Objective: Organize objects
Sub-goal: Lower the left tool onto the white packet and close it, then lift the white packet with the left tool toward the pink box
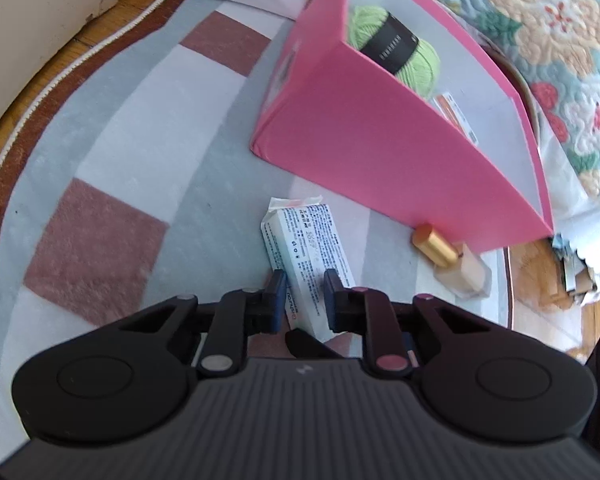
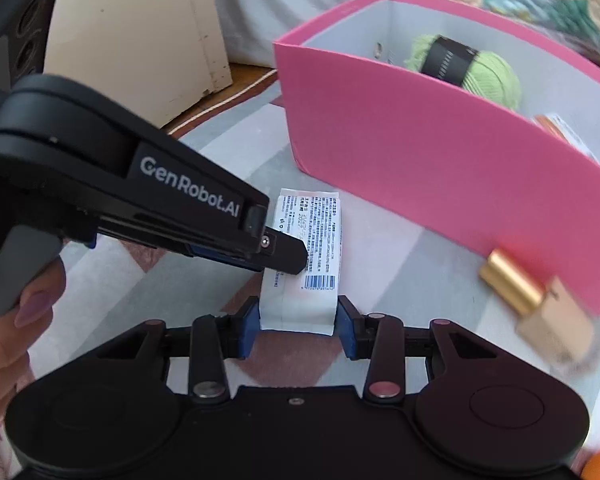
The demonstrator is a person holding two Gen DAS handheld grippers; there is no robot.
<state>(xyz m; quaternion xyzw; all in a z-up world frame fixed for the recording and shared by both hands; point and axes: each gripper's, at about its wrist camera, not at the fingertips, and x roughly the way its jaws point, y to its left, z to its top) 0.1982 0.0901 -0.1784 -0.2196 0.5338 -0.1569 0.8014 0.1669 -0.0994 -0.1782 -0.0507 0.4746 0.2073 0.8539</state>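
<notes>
The left gripper [image 1: 300, 292] straddles the near end of a white printed packet [image 1: 306, 248], its blue pads [image 1: 277, 292] on either side of the packet; whether they press it I cannot tell. The packet lies on the checked rug [image 1: 100, 184], running toward 12 o'clock. At 1 o'clock stands a pink box [image 1: 400, 152] holding a green yarn ball [image 1: 416, 64]; at 3 o'clock, just beside the box wall, lies a gold-capped bottle [image 1: 452, 260].

In the right wrist view, the right gripper [image 2: 298, 326] is clamped on the packet's [image 2: 312, 240] near end — both blue pads [image 2: 249, 328] touch its sides. The left gripper [image 2: 292, 258] reaches in from 9 o'clock, its tip over the packet. The pink box [image 2: 440, 160] sits at 1 o'clock, yarn [image 2: 488, 72] inside, and the bottle [image 2: 532, 300] lies at 3 o'clock.
</notes>
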